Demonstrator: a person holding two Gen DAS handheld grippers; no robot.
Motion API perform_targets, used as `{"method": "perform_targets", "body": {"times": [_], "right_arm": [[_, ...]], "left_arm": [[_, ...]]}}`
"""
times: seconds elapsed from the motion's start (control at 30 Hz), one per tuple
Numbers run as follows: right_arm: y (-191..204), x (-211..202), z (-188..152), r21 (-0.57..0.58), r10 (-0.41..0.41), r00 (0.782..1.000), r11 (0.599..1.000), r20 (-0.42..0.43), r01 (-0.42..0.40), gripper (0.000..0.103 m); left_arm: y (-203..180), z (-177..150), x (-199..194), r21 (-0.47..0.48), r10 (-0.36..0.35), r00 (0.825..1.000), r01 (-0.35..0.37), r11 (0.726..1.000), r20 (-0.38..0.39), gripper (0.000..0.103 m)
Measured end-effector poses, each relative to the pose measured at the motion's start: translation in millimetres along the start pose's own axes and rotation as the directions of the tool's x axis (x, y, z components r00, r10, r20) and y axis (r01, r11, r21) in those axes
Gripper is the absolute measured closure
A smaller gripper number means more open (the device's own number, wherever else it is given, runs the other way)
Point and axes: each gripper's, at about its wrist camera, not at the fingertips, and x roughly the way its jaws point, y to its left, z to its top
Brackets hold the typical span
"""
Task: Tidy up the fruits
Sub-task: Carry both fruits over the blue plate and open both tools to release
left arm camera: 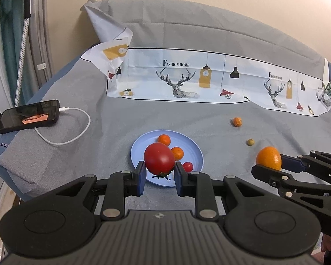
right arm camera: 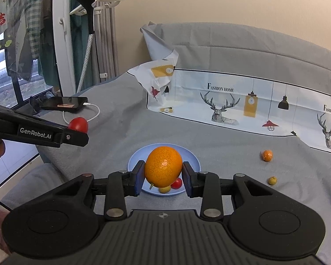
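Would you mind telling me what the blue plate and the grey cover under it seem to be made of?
Blue plate: probably plastic, perhaps melamine; even pastel colour, soft matte sheen, thin rim. Grey cover: woven fabric, matte, with visible grain and soft folds at the edge.

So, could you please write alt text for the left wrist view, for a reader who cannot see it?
The left gripper holds a tomato above a blue plate with small fruits, on a grey bedcover. At right, the right gripper holds an orange; a phone lies at left.
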Motion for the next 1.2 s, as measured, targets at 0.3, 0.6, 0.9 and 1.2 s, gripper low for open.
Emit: {"method": "perform_targets", "body": {"times": [0.3,0.6,0.9,1.2], "right_arm": [[-5,15,2,0.016,-0.001,1.000,1.000,-0.015,0.001,0.066],[-14,56,9,0.022,0.003,0.999,1.000,-0.042,-0.002,0.066],[-22,120,12,0.021,0.019,0.994,1.000,-0.105,-0.017,0.066],[-33,184,8,0.014,0.020,0.986,1.000,-0.166,-0.018,0.066]], "left_arm": [[2,9,21,-0.014,0.014,1.000,-0.014,1.000,-0.019,0.074],[11,28,67,-0.019,0.038,0.998,-0.039,0.999,-0.053,0.074],[13,47,138,-0.019,0.049,0.993,-0.051,0.999,-0.111,0.074],[13,54,212,0.004,0.070,0.980,-0.070,0.998,-0.185,0.074]]}}
